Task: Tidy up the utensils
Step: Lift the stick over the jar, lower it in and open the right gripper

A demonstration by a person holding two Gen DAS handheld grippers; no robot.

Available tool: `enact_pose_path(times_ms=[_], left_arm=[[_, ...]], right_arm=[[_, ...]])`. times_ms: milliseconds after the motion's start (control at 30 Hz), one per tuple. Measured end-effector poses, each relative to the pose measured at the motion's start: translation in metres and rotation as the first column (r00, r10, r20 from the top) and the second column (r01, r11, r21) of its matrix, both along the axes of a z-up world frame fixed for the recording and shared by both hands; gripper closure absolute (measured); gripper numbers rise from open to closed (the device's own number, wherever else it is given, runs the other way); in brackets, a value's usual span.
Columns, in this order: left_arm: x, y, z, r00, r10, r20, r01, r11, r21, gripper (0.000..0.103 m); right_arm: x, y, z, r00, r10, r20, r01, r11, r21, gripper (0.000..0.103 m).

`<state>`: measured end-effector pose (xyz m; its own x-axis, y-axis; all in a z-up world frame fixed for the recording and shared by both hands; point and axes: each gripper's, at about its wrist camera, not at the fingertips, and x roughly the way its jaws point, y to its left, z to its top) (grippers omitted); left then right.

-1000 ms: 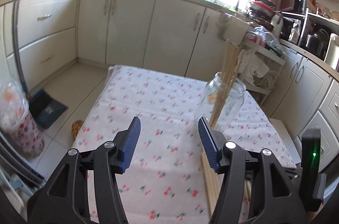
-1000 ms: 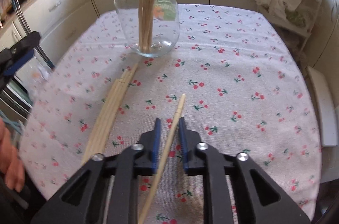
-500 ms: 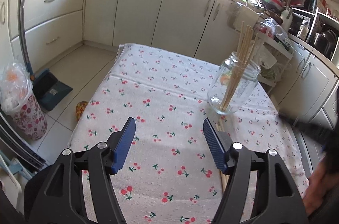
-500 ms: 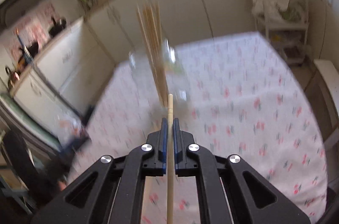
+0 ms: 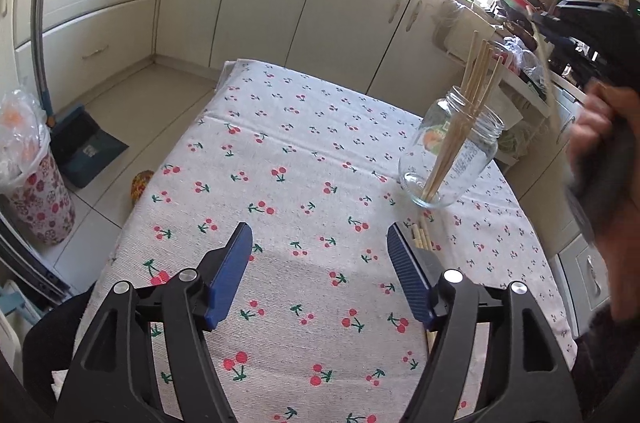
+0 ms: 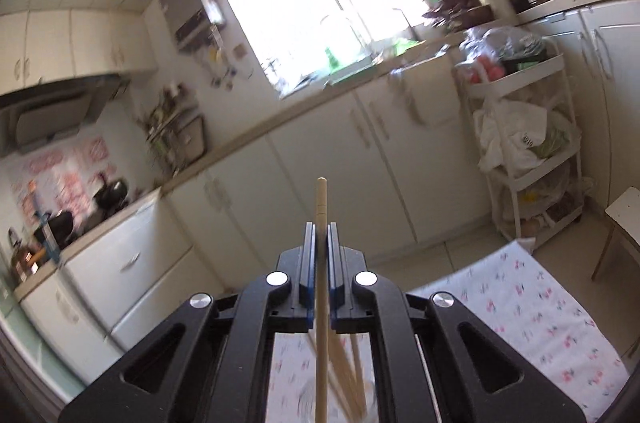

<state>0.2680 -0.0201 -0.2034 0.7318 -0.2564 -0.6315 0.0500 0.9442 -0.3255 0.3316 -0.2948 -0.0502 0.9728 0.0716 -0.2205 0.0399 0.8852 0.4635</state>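
Left wrist view: the left gripper (image 5: 320, 263) is held low over the cherry-print desk (image 5: 280, 151), its jaws having just been opening and now standing well apart with nothing between them. One glass jar (image 5: 452, 159) is recorded upright near the far right of the desk, containing a small bundle of chopsticks (image 5: 468, 111) leaning against its rim. Further loose chopsticks (image 5: 420, 237) are noted lying on the cloth just in front of the jar, partly hidden behind the right-hand jaw. A hand (image 5: 600, 143) is seen at the right edge, raised above the jar. Right wrist view: the right gripper (image 6: 320, 235) is clamped on a single chopstick (image 6: 321, 207), which a second ago lay on the desk and is now lifted clear, the camera facing cabinets and window. Chopstick tops are glimpsed, blurred, below the gripper. Insertion into the jar is judged the step in hand; the loose ones remain to be collected.
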Motion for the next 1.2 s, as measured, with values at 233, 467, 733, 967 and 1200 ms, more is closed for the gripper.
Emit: enact_pose_path(times_ms=[233, 467, 733, 967, 1200], left_arm=[[0.005, 0.008, -0.007, 0.999, -0.006, -0.038, 0.003, 0.998, -0.070, 0.036], [0.007, 0.008, -0.010, 0.999, -0.009, -0.054, 0.004, 0.996, -0.091, 0.036], [0.007, 0.008, -0.010, 0.998, -0.009, -0.056, 0.003, 0.996, -0.092, 0.035], [0.008, 0.008, -0.010, 0.998, -0.004, -0.056, -0.001, 0.996, -0.091, 0.034], [0.009, 0.005, -0.010, 0.998, 0.003, -0.067, -0.007, 0.998, -0.063, 0.030]], right_arm=[[0.027, 0.006, -0.012, 0.993, -0.103, 0.051, 0.105, 0.994, -0.024, 0.097], [0.023, 0.025, -0.026, 0.991, -0.108, 0.083, 0.120, 0.981, -0.154, 0.097], [0.011, 0.042, -0.043, 0.994, -0.061, 0.090, 0.080, 0.972, -0.223, 0.097], [-0.013, 0.052, -0.047, 0.996, -0.014, 0.084, 0.039, 0.953, -0.301, 0.097], [-0.037, 0.055, -0.066, 0.998, 0.038, -0.041, -0.050, 0.940, -0.338, 0.095]])
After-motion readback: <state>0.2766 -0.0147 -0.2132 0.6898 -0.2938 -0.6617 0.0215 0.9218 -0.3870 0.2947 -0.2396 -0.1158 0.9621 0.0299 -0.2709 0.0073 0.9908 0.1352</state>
